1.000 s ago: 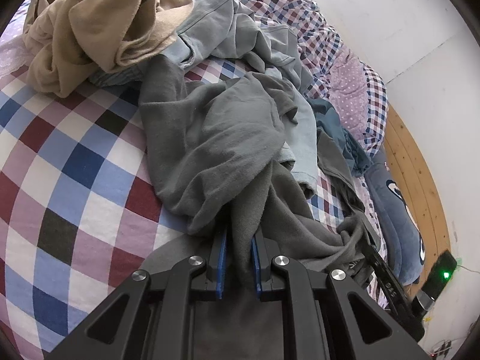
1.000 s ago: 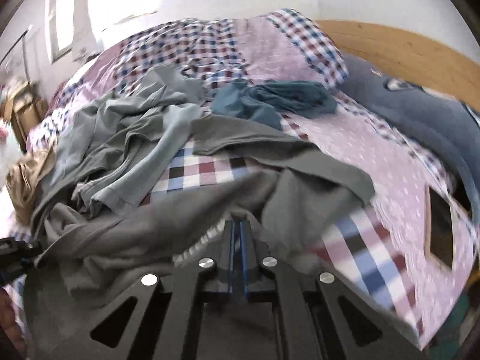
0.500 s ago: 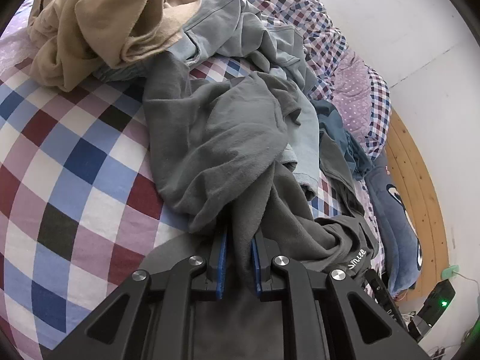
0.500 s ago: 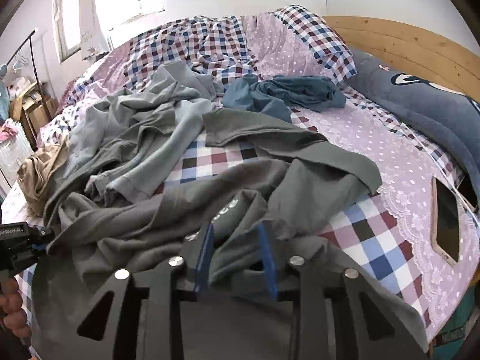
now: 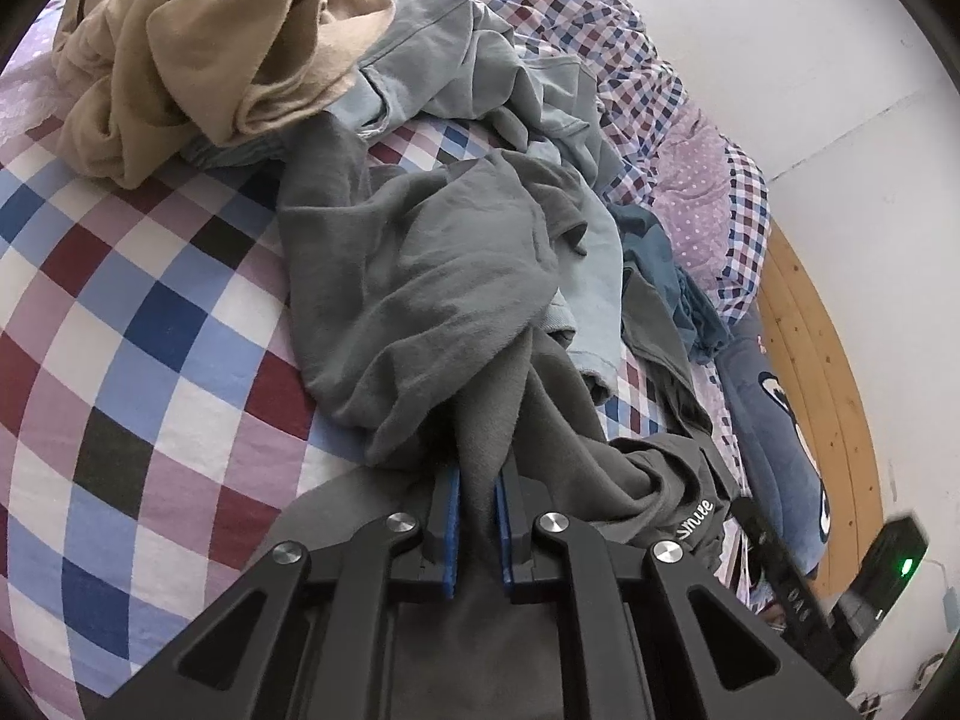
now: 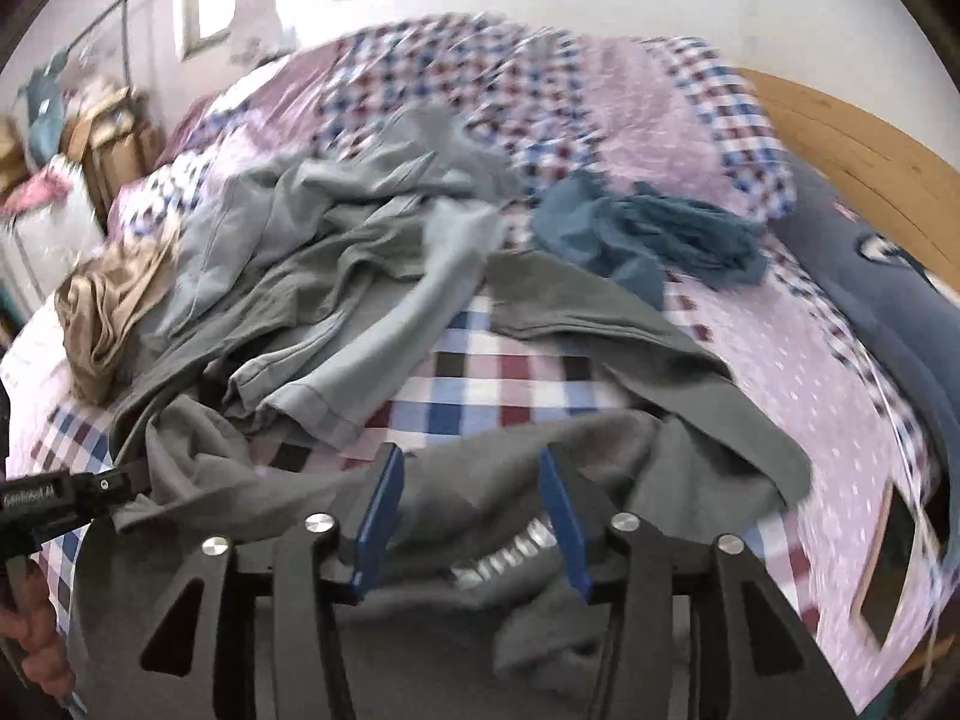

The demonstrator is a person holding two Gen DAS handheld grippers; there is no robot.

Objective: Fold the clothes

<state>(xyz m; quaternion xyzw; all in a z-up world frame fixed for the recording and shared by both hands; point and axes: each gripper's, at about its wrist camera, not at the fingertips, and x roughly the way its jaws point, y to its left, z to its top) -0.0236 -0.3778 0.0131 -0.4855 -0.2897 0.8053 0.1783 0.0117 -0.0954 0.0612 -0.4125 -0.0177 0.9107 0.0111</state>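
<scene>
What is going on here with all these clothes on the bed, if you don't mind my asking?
A person is folding clothes with a handheld claw in each hand. The left claw is shut on a bunched part of the dark grey shirt, which lies crumpled on the checked bed. The right claw is open, with the same shirt lying between its fingers. Nothing looks folded yet; a tan garment and others lie in a heap.

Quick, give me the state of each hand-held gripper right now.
Left hand-held gripper: shut on the dark grey garment.
Right hand-held gripper: open, jaws spread above the same garment, gripping nothing.
</scene>
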